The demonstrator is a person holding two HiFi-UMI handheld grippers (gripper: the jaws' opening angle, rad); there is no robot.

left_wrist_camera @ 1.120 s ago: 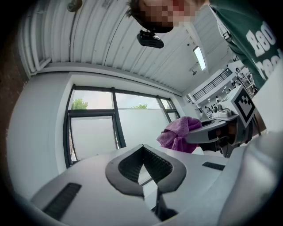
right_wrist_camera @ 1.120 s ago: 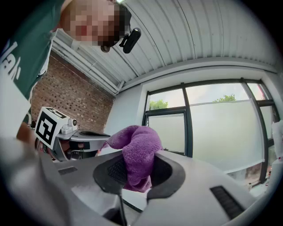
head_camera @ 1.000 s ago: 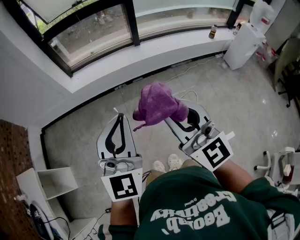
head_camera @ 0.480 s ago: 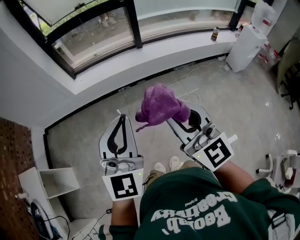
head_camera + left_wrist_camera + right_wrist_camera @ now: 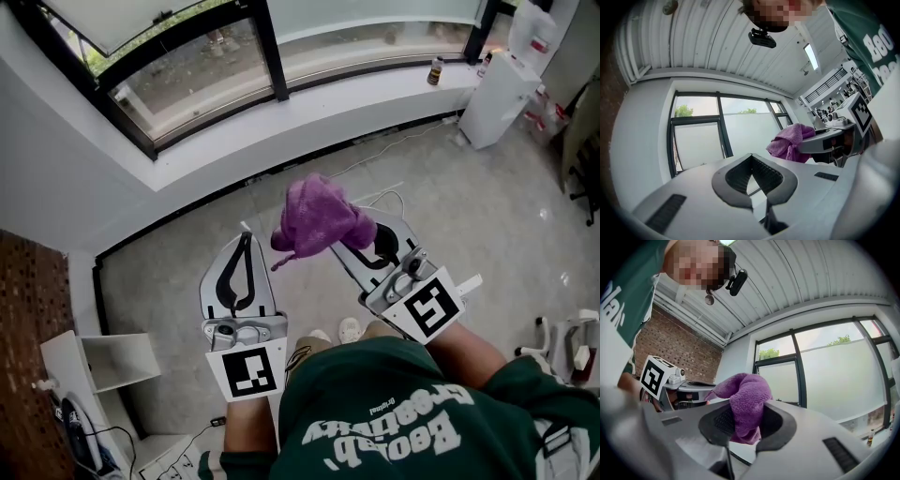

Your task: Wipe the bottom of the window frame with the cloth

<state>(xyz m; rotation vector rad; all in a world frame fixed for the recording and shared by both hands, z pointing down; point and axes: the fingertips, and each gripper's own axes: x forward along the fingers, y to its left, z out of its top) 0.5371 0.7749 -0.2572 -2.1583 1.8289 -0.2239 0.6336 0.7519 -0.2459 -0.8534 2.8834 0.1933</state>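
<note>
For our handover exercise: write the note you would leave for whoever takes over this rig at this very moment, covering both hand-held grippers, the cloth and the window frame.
Left hand-held gripper: jaws together, nothing in them, held out in front of the body.
Right hand-held gripper: shut on the purple cloth, which is bunched up between its jaws.
Window frame: ahead, beyond the white sill. The cloth is in the air over the floor, short of the sill and not touching the frame.
Done: cloth picked up and gripped.
Left: bring the cloth to the bottom rail and wipe along it.
</note>
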